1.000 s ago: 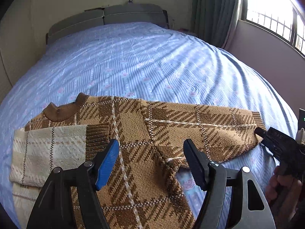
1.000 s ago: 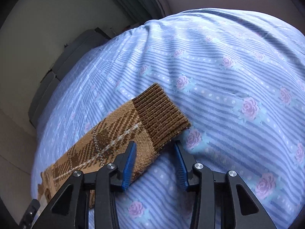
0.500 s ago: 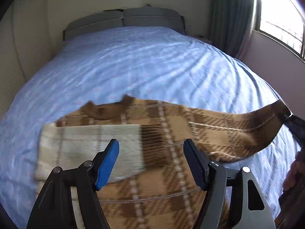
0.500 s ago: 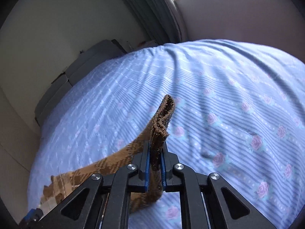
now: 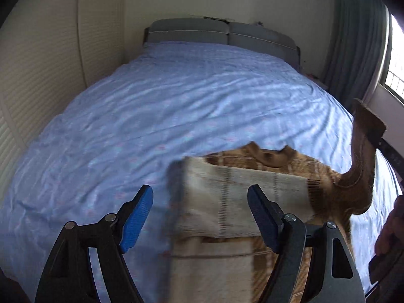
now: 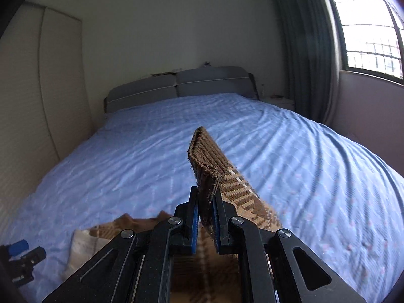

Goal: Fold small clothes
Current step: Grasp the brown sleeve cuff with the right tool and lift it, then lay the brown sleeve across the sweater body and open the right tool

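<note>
we lift a sweater sleeve over the blue bed.
our right gripper (image 6: 204, 217) has its fingers pinched on the ribbed cuff (image 6: 205, 156) of the brown plaid sweater (image 5: 325, 197), holding the sleeve raised above the bedspread (image 5: 176, 106). our left gripper (image 5: 199, 214) hovers with fingers spread wide, empty, over the cream folded part (image 5: 242, 194) lying on the bed near its foot.
</note>
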Tool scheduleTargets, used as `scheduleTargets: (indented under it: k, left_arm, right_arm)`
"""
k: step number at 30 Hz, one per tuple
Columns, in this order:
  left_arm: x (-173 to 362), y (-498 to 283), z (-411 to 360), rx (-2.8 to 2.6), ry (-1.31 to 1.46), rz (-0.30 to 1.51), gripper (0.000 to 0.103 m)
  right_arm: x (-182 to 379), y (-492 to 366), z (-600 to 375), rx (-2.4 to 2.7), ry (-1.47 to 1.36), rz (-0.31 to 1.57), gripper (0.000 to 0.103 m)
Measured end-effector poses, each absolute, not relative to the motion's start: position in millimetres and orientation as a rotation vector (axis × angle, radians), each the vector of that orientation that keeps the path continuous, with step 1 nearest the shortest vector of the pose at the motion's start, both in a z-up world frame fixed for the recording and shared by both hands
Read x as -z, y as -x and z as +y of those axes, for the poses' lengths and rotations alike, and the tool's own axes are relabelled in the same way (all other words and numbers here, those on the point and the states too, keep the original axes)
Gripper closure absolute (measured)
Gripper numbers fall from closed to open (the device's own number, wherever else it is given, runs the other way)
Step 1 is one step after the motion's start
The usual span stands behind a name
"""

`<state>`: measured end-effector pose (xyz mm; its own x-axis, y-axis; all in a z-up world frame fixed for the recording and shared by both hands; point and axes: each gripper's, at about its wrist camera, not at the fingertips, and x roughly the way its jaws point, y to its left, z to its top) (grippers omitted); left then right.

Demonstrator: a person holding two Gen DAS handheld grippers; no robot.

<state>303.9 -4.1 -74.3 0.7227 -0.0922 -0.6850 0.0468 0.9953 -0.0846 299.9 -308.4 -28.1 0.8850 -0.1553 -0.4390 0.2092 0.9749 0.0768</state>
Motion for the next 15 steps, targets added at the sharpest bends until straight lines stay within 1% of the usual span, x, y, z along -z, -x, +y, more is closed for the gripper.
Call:
scheduleTargets:
  k: [3, 7, 12, 15]
  left_arm:
    - [83.4, -300.0, 27.5, 0.05, 0.07, 0.775, 0.026]
    - [100.0, -299.4, 57.5, 0.037, 0.094, 0.813, 0.026]
    - [118.2, -295.6, 87.2, 0.025, 0.111, 0.843, 0.026]
    - [126.1, -295.6, 95.7, 0.031, 0.125, 0.855, 0.026]
  right_arm:
    - [48.0, -317.3, -252.9, 0.099, -0.07, 0.481, 0.092]
    - [90.1, -331.6, -188.9, -0.012, -0.043, 0.581, 0.092]
    - [131.1, -336.9, -129.2, -0.103, 0.011, 0.671, 0.092]
    - [154.3, -342.7, -101.9, -0.117, 0.088, 0.724, 0.092]
